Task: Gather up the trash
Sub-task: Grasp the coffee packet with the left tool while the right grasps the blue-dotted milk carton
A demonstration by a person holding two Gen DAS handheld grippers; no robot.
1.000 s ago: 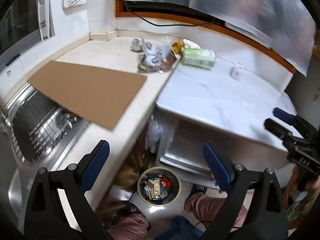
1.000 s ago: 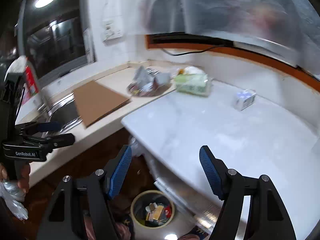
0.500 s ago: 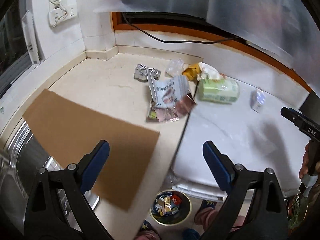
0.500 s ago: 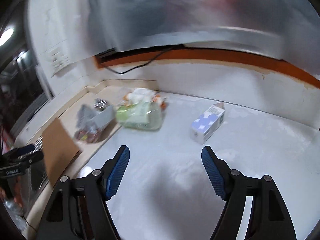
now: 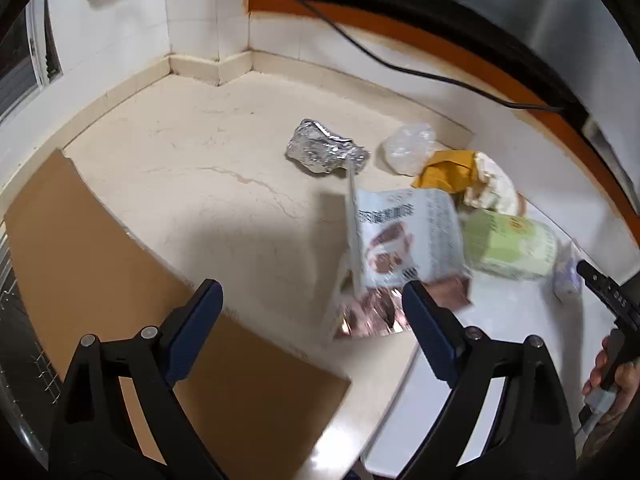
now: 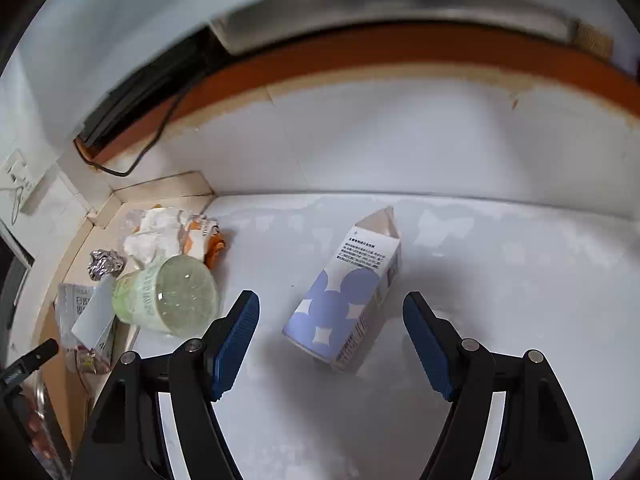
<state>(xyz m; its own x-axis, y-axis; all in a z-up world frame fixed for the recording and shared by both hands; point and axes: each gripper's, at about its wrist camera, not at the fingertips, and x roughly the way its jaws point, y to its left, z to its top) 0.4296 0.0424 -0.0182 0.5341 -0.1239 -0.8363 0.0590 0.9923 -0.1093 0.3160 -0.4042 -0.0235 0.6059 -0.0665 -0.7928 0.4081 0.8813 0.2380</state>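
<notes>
A small milk carton point(image 6: 344, 300), white with lilac blobs and white sparkles, lies on its side on the white part of the bench point(image 6: 500, 280), its gabled top pointing toward the back wall. Left of it a pale green cup point(image 6: 168, 300) lies tipped over, its clear lid facing the right wrist camera. Behind the cup sits a crumpled white and orange wrapper point(image 6: 172, 236), and on the cream part of the bench point(image 5: 192, 184) are a wad of foil point(image 5: 320, 152), a clear plastic scrap point(image 5: 408, 148) and a printed snack bag point(image 5: 404, 240) over a coppery foil pouch point(image 5: 372, 312).

The white slab is bare right of the carton up to the wall. A sheet of brown cardboard point(image 5: 120, 288) covers the cream bench's near left, with open surface between it and the litter.

The right tongs point(image 6: 332, 340) stand wide apart, empty, with the carton just ahead between the tips and untouched. The left tongs point(image 5: 312, 320) are likewise spread and hold nothing, the right tip near the coppery pouch.
</notes>
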